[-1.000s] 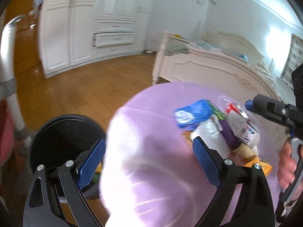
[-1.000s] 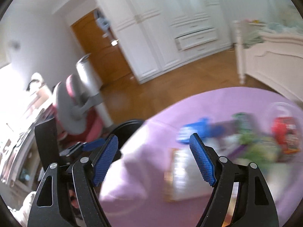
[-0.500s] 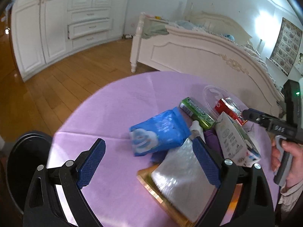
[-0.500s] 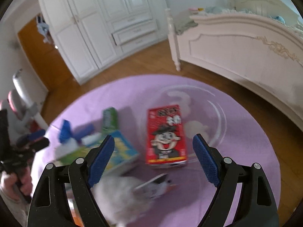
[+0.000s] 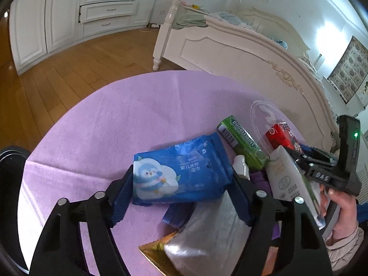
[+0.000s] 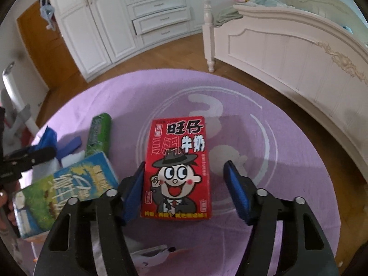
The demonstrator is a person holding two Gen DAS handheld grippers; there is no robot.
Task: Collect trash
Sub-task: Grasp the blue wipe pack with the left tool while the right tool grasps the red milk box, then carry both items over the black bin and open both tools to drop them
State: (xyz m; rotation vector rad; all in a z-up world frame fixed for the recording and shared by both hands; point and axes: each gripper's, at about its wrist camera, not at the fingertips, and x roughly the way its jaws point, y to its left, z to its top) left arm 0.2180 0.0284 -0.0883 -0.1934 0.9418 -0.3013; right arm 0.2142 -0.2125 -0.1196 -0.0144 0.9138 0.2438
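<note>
Trash lies on a round table with a purple cloth (image 5: 128, 115). My left gripper (image 5: 181, 191) is open, its jaws on either side of a blue wet-wipes pack (image 5: 179, 174) with a penguin picture. My right gripper (image 6: 186, 188) is open around a red milk carton (image 6: 179, 161) with a cartoon face; the left pad is near its side and a gap shows on the right. The red carton also shows in the left wrist view (image 5: 281, 135). A green gum pack (image 5: 241, 141), a white-green carton (image 6: 64, 188) and a silver bag (image 5: 211, 237) lie close by.
A black trash bin (image 5: 9, 184) stands at the table's left edge. A clear plastic lid (image 6: 230, 119) lies under the red carton. A white bed frame (image 6: 287, 43) stands behind the table, and white wardrobes (image 6: 119, 18) line the far wall.
Both grippers swung from the bin side over the table. The left one has come down around the blue wipes pack, the right one around the red carton.
</note>
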